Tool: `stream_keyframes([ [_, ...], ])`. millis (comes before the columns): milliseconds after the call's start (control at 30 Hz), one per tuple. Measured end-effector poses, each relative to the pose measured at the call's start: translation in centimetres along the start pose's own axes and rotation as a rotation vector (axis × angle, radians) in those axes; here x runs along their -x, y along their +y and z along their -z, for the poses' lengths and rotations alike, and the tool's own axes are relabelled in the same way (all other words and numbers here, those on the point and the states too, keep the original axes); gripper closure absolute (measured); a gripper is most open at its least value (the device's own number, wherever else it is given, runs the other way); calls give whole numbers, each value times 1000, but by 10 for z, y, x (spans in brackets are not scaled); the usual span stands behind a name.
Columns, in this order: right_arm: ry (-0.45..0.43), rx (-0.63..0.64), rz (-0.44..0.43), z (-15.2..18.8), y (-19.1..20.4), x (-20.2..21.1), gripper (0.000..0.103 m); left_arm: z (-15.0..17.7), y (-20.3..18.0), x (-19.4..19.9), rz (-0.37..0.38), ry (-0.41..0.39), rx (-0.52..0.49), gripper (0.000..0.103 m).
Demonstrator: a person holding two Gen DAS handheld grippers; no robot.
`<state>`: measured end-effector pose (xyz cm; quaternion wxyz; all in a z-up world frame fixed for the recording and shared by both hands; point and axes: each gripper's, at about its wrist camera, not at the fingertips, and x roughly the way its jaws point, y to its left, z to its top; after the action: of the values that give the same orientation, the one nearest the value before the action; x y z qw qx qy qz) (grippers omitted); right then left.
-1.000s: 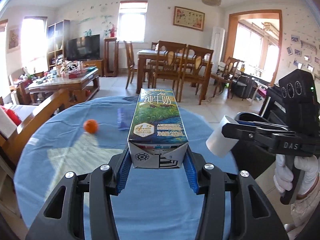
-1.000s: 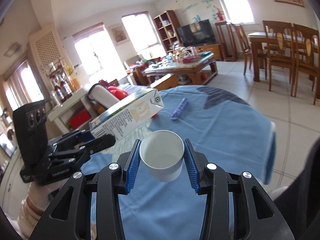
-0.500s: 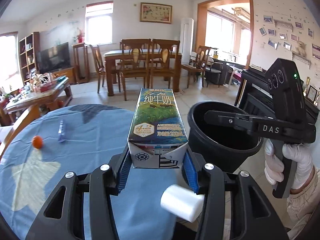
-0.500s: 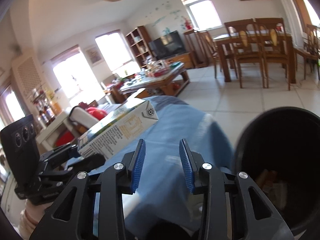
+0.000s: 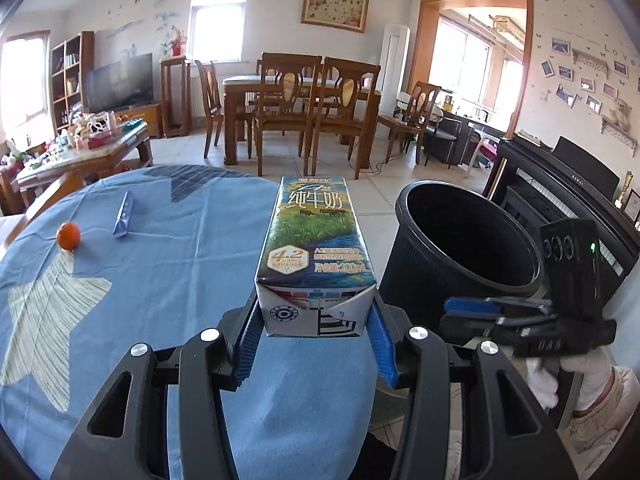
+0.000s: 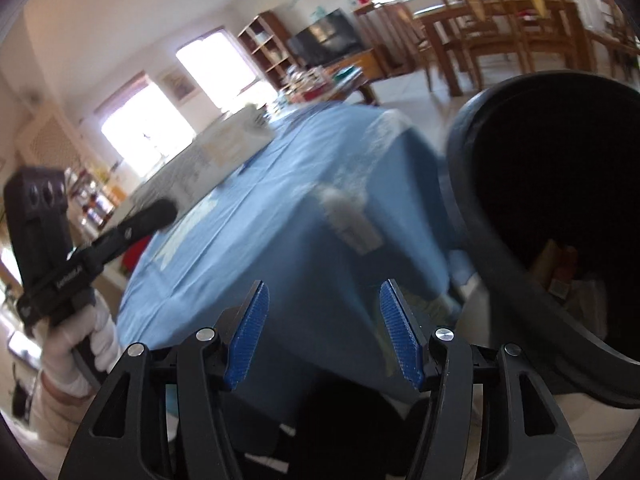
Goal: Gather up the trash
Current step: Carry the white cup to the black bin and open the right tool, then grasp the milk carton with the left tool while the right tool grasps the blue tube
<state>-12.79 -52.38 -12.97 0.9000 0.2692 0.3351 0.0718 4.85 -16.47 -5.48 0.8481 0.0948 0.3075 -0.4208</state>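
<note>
My left gripper [image 5: 316, 344] is shut on a green and blue milk carton [image 5: 316, 256] and holds it above the right edge of the blue-clothed round table [image 5: 160, 280]. A black trash bin [image 5: 464, 248] stands on the floor just right of the carton; in the right wrist view [image 6: 560, 200] some trash lies at its bottom. My right gripper [image 6: 324, 332] is open and empty, low beside the bin. A blurred white paper cup [image 6: 348, 220] shows in the air between the table and the bin. The right gripper also shows in the left wrist view [image 5: 492, 312].
An orange [image 5: 68, 235] and a purple wrapper [image 5: 123, 216] lie on the far left of the table. A dining table with chairs [image 5: 296, 96] stands behind. A black piano [image 5: 568, 184] is right of the bin. A cluttered coffee table [image 5: 80, 148] is at the left.
My right gripper opened and let go of the white cup, which fell outside the bin, then dropped low beside it. My left gripper swung right with the carton toward the bin.
</note>
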Motion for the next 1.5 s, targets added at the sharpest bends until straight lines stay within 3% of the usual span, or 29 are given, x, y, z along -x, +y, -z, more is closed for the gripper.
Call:
stream_keyframes([
  [300, -7, 80, 33, -27, 29, -9, 45, 3, 4, 9, 15, -24, 24, 55],
  [533, 7, 160, 23, -63, 68, -42, 45, 20, 41, 39, -35, -66, 100, 55],
  [733, 74, 225, -10, -116, 128, -116, 45, 35, 84, 66, -107, -108, 179, 55],
  [900, 154, 268, 4, -170, 184, -212, 45, 50, 123, 81, -149, -133, 254, 55],
  [1067, 232, 323, 125, -198, 222, -310, 51, 57, 151, 91, -169, -151, 292, 55],
  [1233, 280, 349, 243, -207, 224, -380, 54, 67, 172, 101, -140, -175, 345, 55],
  [1333, 291, 414, 309, -203, 226, -404, 62, 67, 174, 107, -152, -182, 334, 55],
  [1400, 284, 472, 343, -197, 222, -409, 75, 66, 177, 109, -142, -188, 341, 55],
  [1500, 287, 486, 336, -196, 222, -414, 86, 65, 179, 109, -130, -196, 350, 55],
])
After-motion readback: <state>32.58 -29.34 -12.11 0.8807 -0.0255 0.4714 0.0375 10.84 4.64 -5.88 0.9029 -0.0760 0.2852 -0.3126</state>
